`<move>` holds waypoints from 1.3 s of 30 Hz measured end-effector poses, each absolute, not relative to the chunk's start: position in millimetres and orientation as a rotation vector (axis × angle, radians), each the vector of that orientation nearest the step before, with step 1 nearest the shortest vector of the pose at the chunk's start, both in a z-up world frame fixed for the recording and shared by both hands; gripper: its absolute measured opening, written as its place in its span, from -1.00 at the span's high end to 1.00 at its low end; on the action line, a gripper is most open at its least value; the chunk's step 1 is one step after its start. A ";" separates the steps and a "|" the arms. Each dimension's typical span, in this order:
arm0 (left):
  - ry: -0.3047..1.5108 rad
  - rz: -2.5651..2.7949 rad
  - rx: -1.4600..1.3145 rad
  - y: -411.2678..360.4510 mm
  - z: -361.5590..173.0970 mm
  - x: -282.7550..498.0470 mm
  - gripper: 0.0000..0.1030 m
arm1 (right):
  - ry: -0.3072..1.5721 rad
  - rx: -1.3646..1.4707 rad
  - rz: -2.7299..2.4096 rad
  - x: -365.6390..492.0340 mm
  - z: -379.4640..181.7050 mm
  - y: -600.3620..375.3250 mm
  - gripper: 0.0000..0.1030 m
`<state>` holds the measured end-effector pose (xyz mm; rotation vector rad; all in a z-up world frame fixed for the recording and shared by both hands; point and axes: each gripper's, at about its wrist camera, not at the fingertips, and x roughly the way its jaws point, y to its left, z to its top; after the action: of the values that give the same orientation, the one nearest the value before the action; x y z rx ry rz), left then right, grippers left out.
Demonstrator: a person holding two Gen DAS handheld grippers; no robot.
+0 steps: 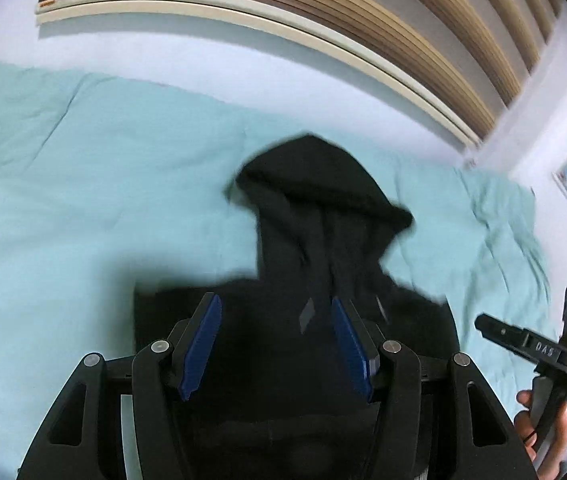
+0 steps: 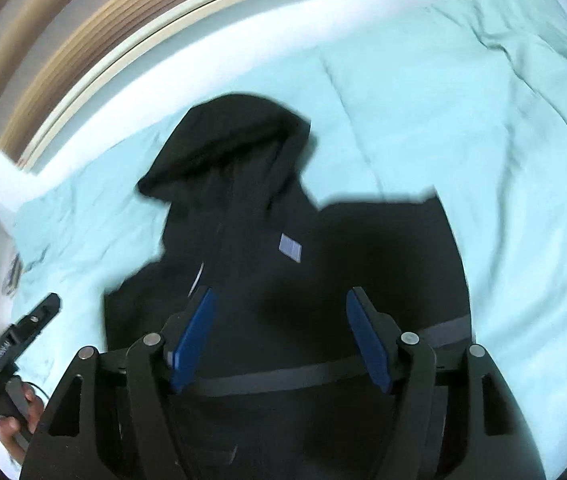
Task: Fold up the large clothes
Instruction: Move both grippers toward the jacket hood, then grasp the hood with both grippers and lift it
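Hoodie (image 1: 323,208) lies mid-frame on the bed (image 1: 83,184), body folded narrow, hood at the top. Left gripper (image 1: 277,344) and right gripper (image 2: 279,336) hover above, jaws open and empty. Next, probably, grasp the hood and fold it down.

Both cameras ride the grippers, tilted steeply down at the bed (image 1: 63,200) from close above. The left one looks from the left, catching the right gripper (image 1: 483,326) at its right edge; the right one mirrors it. Both share the black hoodie (image 1: 323,200) and the far headboard (image 1: 243,4).
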<state>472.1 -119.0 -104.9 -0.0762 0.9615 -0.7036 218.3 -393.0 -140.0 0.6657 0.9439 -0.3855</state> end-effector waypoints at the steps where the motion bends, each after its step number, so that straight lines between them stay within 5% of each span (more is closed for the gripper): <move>1: 0.953 -0.699 -0.093 -130.6 -111.0 493.2 -0.16 | 0.935 0.651 -0.379 237.4 -146.2 -407.1 -0.37; 16: 1.042 -0.608 -0.024 -244.4 -225.7 639.1 -0.13 | 1.001 0.520 -0.349 404.6 -248.7 -494.9 -0.34; 17: 1.038 -0.613 -0.046 -244.1 -228.1 643.5 0.28 | 0.997 0.527 -0.342 408.9 -251.9 -496.6 -0.03; 18: 1.042 -0.634 -0.062 -243.6 -228.7 645.7 0.78 | 0.991 0.537 -0.330 413.7 -254.5 -498.8 0.67; 22: 0.945 -0.716 -0.167 -219.5 -198.2 636.6 0.84 | 0.885 0.602 -0.285 399.4 -237.1 -512.2 0.84; 25: 0.931 -0.761 -0.225 -201.7 -188.8 627.7 0.83 | 0.837 0.627 -0.257 383.4 -233.4 -516.1 0.84; 31: 1.237 -0.690 -0.183 -211.8 -275.7 655.2 0.76 | 1.088 0.709 -0.276 412.4 -321.7 -522.5 0.76; 36: 1.107 -0.712 -0.086 -195.7 -238.6 631.5 0.26 | 1.074 0.675 -0.267 396.4 -298.2 -525.4 -0.01; 39: 1.015 -0.720 -0.041 -178.3 -211.7 607.3 0.24 | 1.062 0.632 -0.229 371.7 -276.6 -521.0 -0.24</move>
<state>607.3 -178.3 -211.7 -0.0406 1.0151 -0.7195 371.7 -521.0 -276.6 0.6324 1.0622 -0.2288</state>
